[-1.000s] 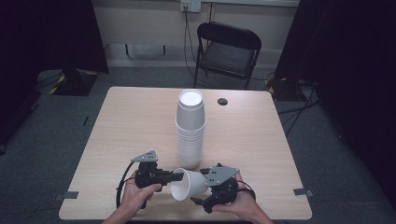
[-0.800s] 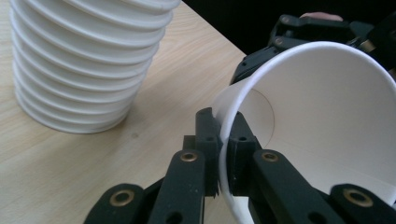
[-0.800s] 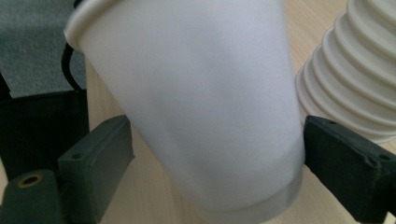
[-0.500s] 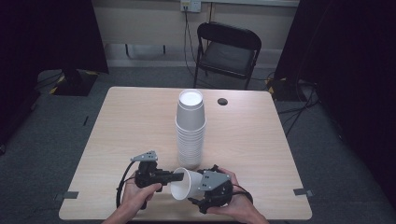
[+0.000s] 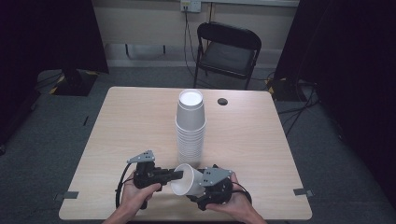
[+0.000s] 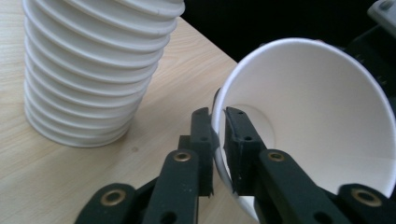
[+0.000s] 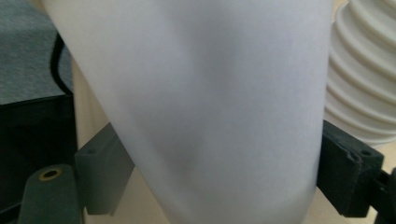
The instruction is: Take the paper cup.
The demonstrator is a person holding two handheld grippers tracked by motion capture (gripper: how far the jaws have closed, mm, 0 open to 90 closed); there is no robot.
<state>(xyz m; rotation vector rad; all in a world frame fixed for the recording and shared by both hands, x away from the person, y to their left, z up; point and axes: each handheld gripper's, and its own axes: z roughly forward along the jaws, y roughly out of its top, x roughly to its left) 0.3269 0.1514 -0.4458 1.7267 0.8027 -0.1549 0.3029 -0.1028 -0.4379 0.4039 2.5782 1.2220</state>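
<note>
Cup [image 5: 186,180] lay on its side between my two claws, low in the frame of the high view, mouth turned toward the left edge and base toward the right. My left claw [image 5: 176,174] was pinched shut on the cup's rim; the left claw view showed one jaw inside the mouth and one outside, with the paper wall [image 6: 299,121] caught between them. My right claw [image 5: 200,183] sat around the cup's body. Its jaws had just been closing in from their widest, and in the right claw view the white wall [image 7: 205,107] ran between the two pads [image 7: 348,168], the right one against the paper and the left one close by it. Whether they already pressed I could not tell.

I judged this to be a handover: with the rim held on one side and the body being taken on the other, the cup was about to have a second grip, and the left claw could then let go.

Just above the cup in the high view stood the stack of cups [image 5: 190,122], upside down on the surface [image 5: 116,126], near enough to get knocked by a swing of either claw. A small dark disc [image 5: 222,101] lay farther up, right of the stack, well apart. Beyond the surface stood a black folding chair [image 5: 227,49].
</note>
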